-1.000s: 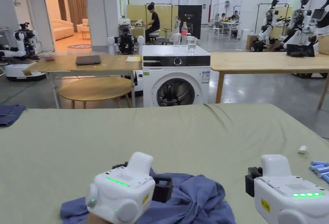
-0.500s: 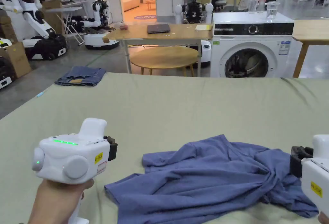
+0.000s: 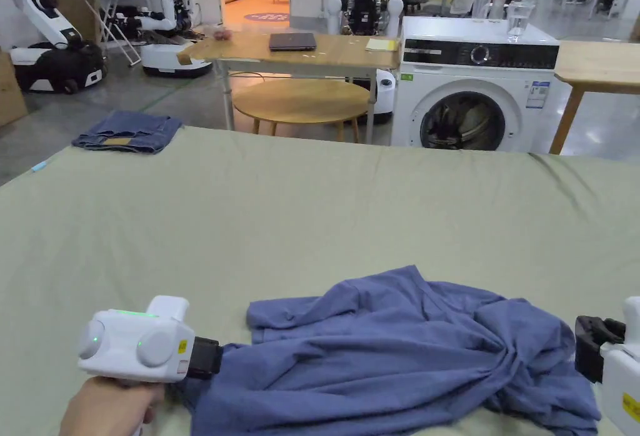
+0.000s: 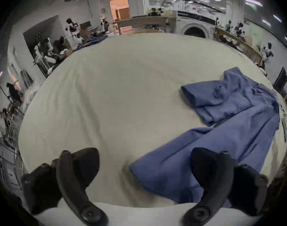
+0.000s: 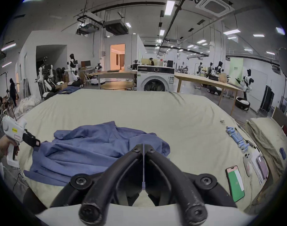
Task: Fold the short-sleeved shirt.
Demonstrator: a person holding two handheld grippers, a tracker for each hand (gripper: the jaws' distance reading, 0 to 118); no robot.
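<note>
A blue short-sleeved shirt lies crumpled on the green-covered table, its folds gathering toward the right. My left gripper is low at the shirt's left edge. In the left gripper view it is wide open, with a corner of the shirt between the jaws and under the right one. My right gripper is at the shirt's right end. In the right gripper view its jaws are pressed together with a thin blue strip of shirt between them. The left gripper shows there at the far left.
Folded jeans lie at the table's far left corner. Several blue cylinders and a phone sit along the right edge. A washing machine and wooden tables stand beyond the far edge.
The head camera has swung down and left. My left gripper went from above the shirt out to the left, then dropped in at its left edge. The shirt now lies stretched wider.
</note>
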